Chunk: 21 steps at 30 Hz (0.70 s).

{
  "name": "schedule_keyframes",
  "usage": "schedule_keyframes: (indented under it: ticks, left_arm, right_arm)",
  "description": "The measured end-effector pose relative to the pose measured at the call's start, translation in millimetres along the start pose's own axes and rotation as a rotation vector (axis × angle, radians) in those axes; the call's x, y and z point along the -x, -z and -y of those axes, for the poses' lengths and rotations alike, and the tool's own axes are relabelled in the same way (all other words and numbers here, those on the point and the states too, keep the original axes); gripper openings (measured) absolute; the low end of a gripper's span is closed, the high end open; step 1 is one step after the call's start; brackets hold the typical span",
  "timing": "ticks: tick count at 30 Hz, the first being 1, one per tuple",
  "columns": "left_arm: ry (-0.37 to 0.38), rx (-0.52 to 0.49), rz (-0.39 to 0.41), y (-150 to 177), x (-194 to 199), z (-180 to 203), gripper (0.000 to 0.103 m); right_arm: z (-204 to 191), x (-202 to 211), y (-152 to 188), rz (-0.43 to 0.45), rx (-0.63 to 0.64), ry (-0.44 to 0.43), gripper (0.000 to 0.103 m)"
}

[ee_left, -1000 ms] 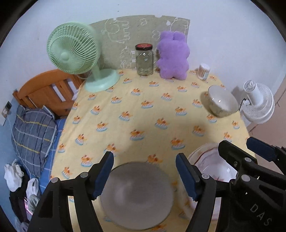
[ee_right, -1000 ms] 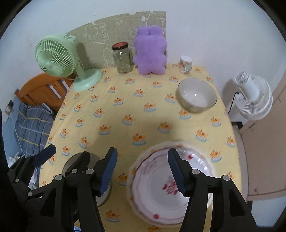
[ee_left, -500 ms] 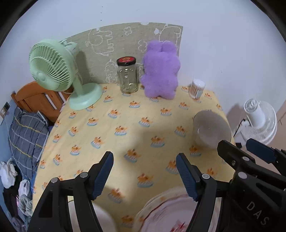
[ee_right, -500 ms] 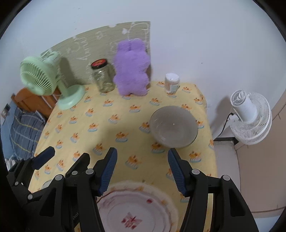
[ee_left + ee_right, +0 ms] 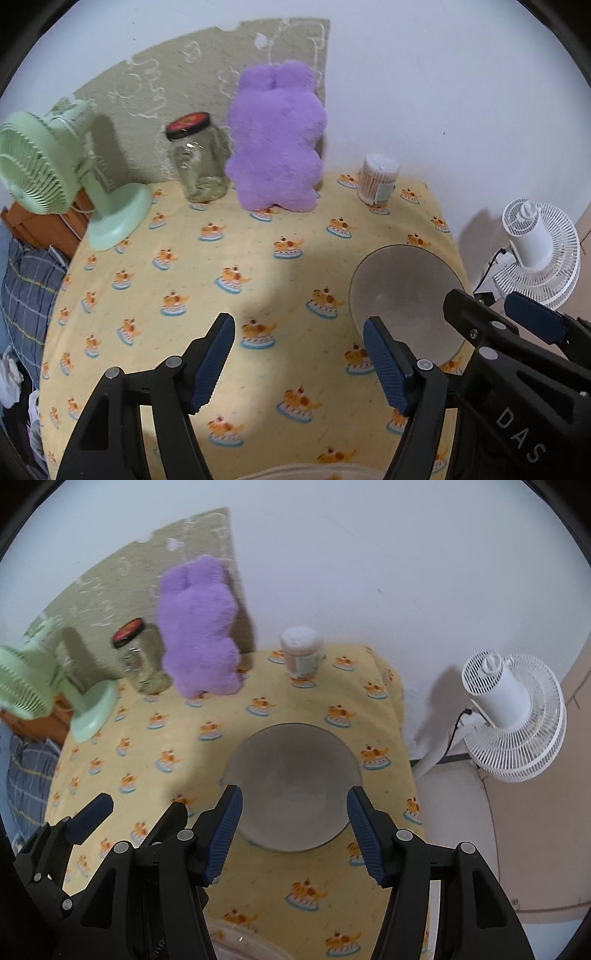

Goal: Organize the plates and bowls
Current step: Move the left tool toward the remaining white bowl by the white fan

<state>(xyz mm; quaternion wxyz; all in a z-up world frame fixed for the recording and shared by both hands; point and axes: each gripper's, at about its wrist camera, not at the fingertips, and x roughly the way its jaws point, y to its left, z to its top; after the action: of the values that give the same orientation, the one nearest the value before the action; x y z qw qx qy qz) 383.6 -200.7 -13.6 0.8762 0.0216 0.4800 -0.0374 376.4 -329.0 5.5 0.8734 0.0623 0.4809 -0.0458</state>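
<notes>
My right gripper hangs spread and empty, jaws framing the grey bowl near the table's right edge; my left gripper is spread too, over bare cloth beside that bowl. I judge the main risk is a pad clipping the rim and nudging the bowl toward that edge, or the two grippers knocking together (they sit very close). The bowl looks empty. The jar seems empty, though blurred. The small tub holds cotton swabs. A plate rim peeks in below
</notes>
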Motion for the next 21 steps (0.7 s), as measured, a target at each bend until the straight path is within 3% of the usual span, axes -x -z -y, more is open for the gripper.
schedule_keyframes:
  ticks: [5,11,16,21]
  left_arm:
    - [-0.01,-0.013,-0.015,-5,-31,15,0.068]
    - [0.001,-0.026,-0.046,-10,-63,28,0.052]
    - [0.022,-0.055,-0.06,-12,-78,41,0.048]
    - [0.021,-0.079,-0.08,-13,-88,51,0.042]
  right_arm:
    - [14,-30,-3,-0.008,-0.033,0.02,0.062]
    - [21,-60,-7,-0.043,-0.067,0.029,0.053]
    - [27,-73,-9,-0.036,-0.07,0.057,0.04]
    - [38,-87,-9,-0.073,-0.111,0.043,0.037]
